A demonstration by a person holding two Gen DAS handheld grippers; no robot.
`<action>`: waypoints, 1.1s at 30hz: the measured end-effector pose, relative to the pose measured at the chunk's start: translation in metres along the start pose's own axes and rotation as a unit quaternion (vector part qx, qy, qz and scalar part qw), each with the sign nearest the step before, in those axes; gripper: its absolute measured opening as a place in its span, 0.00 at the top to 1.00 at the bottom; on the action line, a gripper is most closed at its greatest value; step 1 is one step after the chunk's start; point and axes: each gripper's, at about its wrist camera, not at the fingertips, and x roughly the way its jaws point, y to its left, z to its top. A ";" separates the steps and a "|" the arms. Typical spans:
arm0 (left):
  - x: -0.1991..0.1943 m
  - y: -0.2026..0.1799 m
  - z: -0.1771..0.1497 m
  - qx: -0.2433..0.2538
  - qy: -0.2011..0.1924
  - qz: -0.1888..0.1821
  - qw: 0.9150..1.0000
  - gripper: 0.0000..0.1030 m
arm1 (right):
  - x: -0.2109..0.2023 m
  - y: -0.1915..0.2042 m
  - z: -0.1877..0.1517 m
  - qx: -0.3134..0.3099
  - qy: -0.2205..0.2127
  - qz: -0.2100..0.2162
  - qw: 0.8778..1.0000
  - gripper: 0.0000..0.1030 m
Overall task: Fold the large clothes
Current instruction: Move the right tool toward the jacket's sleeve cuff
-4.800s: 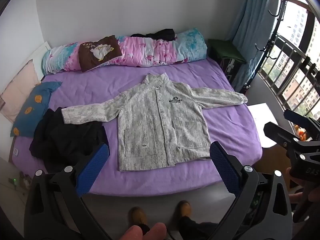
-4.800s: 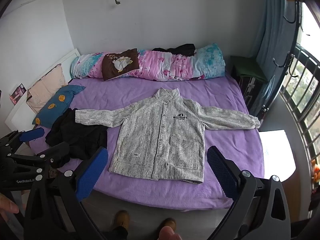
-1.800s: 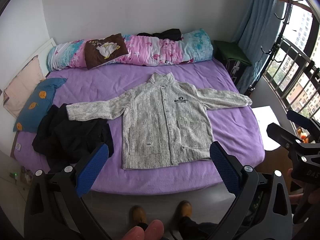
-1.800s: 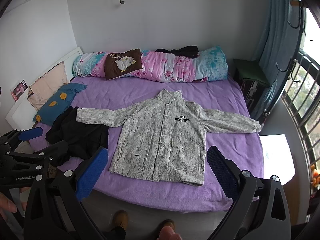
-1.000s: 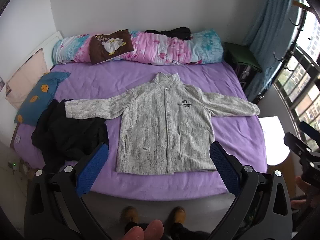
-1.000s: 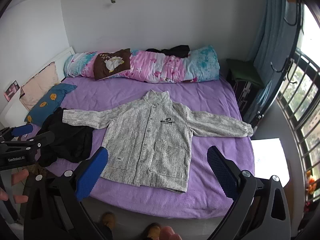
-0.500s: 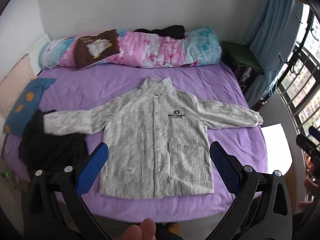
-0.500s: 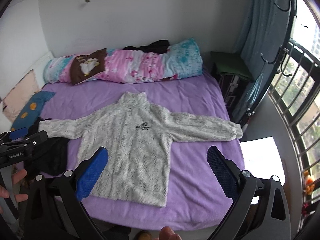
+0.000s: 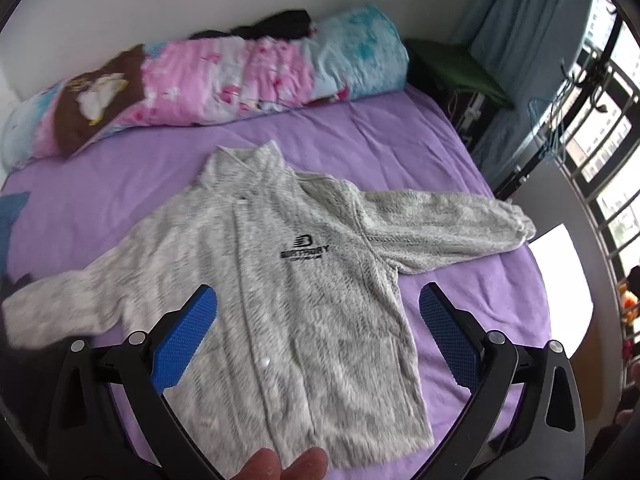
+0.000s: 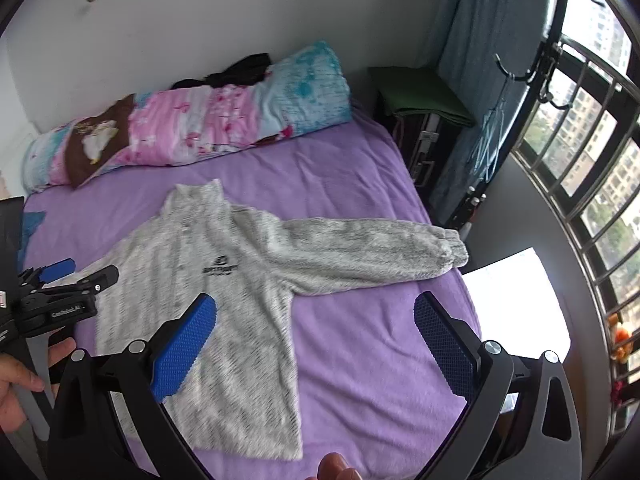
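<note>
A grey fleece jacket with a black chest logo lies flat, front up, on the purple bed, sleeves spread out. It also shows in the right wrist view. My left gripper is open and empty, hovering above the jacket's lower body. My right gripper is open and empty, above the bed just right of the jacket's body and below its right sleeve. The left gripper also shows at the left edge of the right wrist view.
A rolled pink and blue quilt with a brown cushion lies along the head of the bed. A dark cabinet with a green top, a blue curtain and a barred window stand to the right. Dark clothes sit at the bed's left edge.
Both grippers have moved forward and down toward the bed, so the jacket looks much larger. The right gripper has shifted right toward the right sleeve. Both stay open.
</note>
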 end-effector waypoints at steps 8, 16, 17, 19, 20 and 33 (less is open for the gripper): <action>0.124 -0.014 0.009 0.030 0.006 -0.003 1.000 0.06 | 0.100 -0.034 -0.002 0.048 0.021 -0.014 0.999 0.06; 0.233 -0.035 -0.028 0.071 0.019 -0.021 0.997 0.06 | 0.198 -0.056 -0.027 0.047 0.033 -0.028 0.998 0.06; 0.242 -0.038 -0.031 0.076 0.019 -0.026 0.997 0.06 | 0.209 -0.060 -0.028 0.046 0.030 -0.030 0.998 0.06; 0.267 -0.047 -0.034 0.089 0.012 -0.040 0.995 0.06 | 0.230 -0.068 -0.030 0.042 0.027 -0.035 0.998 0.06; 0.277 -0.051 -0.034 0.092 0.009 -0.046 0.995 0.06 | 0.238 -0.073 -0.030 0.040 0.025 -0.040 0.998 0.06; 0.389 -0.074 -0.044 0.114 0.024 -0.083 0.990 0.04 | 0.347 -0.200 0.011 0.044 0.002 -0.147 0.988 0.06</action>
